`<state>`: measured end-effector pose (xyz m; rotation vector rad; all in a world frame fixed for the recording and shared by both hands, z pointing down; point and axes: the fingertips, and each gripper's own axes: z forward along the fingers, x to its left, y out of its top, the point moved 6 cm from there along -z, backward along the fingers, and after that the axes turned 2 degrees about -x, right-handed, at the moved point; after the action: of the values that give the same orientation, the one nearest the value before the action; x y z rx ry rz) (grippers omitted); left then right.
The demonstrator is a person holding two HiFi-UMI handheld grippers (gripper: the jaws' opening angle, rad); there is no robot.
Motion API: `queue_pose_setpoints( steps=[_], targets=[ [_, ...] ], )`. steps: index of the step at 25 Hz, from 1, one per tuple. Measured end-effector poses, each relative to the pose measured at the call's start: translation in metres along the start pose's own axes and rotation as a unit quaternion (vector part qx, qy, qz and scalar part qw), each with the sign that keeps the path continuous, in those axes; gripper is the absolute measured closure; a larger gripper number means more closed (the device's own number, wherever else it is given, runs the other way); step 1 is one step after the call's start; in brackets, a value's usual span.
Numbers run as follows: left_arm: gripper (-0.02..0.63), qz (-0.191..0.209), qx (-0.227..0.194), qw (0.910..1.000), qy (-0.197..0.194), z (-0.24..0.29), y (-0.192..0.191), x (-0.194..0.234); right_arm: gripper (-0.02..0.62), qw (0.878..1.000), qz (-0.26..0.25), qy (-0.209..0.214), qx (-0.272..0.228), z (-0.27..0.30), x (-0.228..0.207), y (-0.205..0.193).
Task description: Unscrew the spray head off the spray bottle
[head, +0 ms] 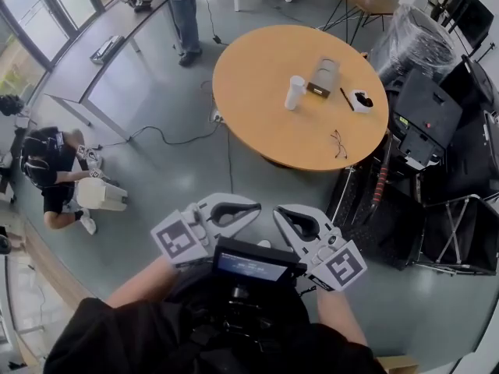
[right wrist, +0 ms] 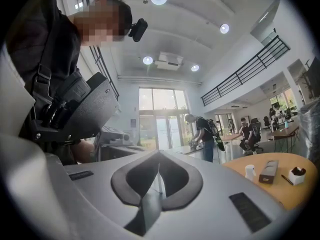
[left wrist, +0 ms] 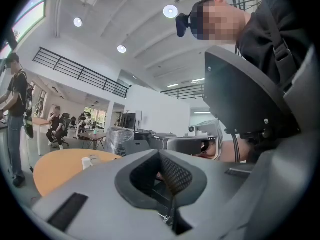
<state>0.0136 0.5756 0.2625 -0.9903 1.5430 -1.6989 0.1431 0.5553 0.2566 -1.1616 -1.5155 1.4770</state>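
The white spray bottle [head: 295, 92] stands upright on the round wooden table [head: 257, 123], far ahead of both grippers. It shows small in the left gripper view [left wrist: 86, 162] and in the right gripper view [right wrist: 249, 171]. Close to the person's chest, the left gripper [head: 257, 206] and the right gripper [head: 277, 212] are held level, tips turned towards each other. Both are shut with nothing between their jaws. In their own views the left gripper [left wrist: 161, 155] and right gripper [right wrist: 159, 156] show closed jaw lines. Neither is near the bottle.
Beside the bottle lie a grey box [head: 323, 76], a pen [head: 345, 98], a small white holder [head: 360, 100] and glasses [head: 337, 142]. Black cases and equipment [head: 437, 131] crowd the right. A person [head: 54, 170] crouches at left, another [head: 183, 14] stands at a long table. A cable [head: 164, 135] crosses the floor.
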Motion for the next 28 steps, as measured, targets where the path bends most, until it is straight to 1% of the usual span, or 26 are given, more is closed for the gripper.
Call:
queue_pose_setpoints(
  steps=[3, 7, 12, 16, 20, 23, 28],
  targets=[
    [0.606, -0.003, -0.002, 0.9999, 0.013, 0.024, 0.003, 0.009, 0.588, 1.000, -0.001, 0.012, 0.003, -0.007, -0.025, 0.002],
    [0.606, 0.005, -0.001, 0.9997, 0.026, 0.046, 0.007, 0.022, 0.588, 1.000, 0.000, 0.021, 0.001, -0.011, -0.052, 0.006],
    [0.606, 0.009, -0.003, 0.9994, 0.035, 0.062, 0.011, 0.040, 0.588, 1.000, 0.001, 0.025, 0.003, -0.008, -0.078, 0.007],
    [0.606, 0.007, -0.004, 0.9993, 0.037, 0.068, 0.011, 0.061, 0.588, 1.000, 0.005, 0.020, 0.003, 0.003, -0.098, 0.004],
    [0.606, 0.008, -0.009, 0.9994, 0.031, 0.068, 0.014, 0.095, 0.589, 1.000, 0.006, 0.010, 0.007, 0.027, -0.117, 0.002],
    [0.606, 0.006, -0.012, 0.9997, 0.019, 0.066, 0.016, 0.125, 0.589, 1.000, 0.007, -0.005, 0.008, 0.051, -0.133, 0.001],
    [0.606, 0.009, -0.018, 0.9998, -0.007, 0.063, 0.025, 0.198, 0.589, 0.999, 0.001, -0.037, 0.013, 0.106, -0.170, -0.001]
  ],
)
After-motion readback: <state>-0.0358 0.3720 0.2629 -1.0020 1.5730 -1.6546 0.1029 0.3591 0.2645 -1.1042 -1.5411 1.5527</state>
